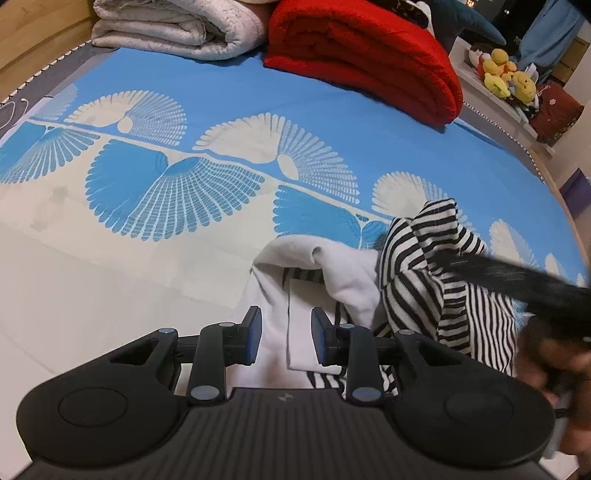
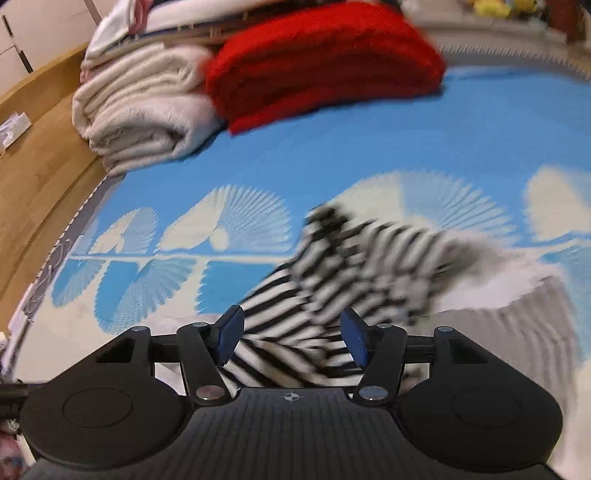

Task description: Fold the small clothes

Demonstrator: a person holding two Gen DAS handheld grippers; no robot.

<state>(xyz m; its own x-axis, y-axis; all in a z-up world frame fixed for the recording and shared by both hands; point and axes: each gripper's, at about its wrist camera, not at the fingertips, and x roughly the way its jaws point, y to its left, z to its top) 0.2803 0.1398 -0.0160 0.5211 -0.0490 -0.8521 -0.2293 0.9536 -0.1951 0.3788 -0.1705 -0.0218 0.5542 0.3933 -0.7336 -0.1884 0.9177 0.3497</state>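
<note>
A small garment, white with black-and-white striped parts (image 1: 417, 258), lies crumpled on the blue and white bedsheet (image 1: 221, 92). My left gripper (image 1: 286, 338) is open over its white part (image 1: 273, 295), with fabric between the fingers. My right gripper (image 2: 291, 338) is open just above the striped part (image 2: 354, 266), which is motion-blurred in the right wrist view. The right gripper shows as a dark blur (image 1: 517, 280) in the left wrist view, over the striped cloth.
A folded red blanket (image 1: 362, 55) and a folded white blanket (image 1: 173, 29) lie at the far end of the bed. Yellow plush toys (image 1: 506, 74) sit on a shelf at the right. A wooden bed frame (image 2: 40, 147) runs along the left.
</note>
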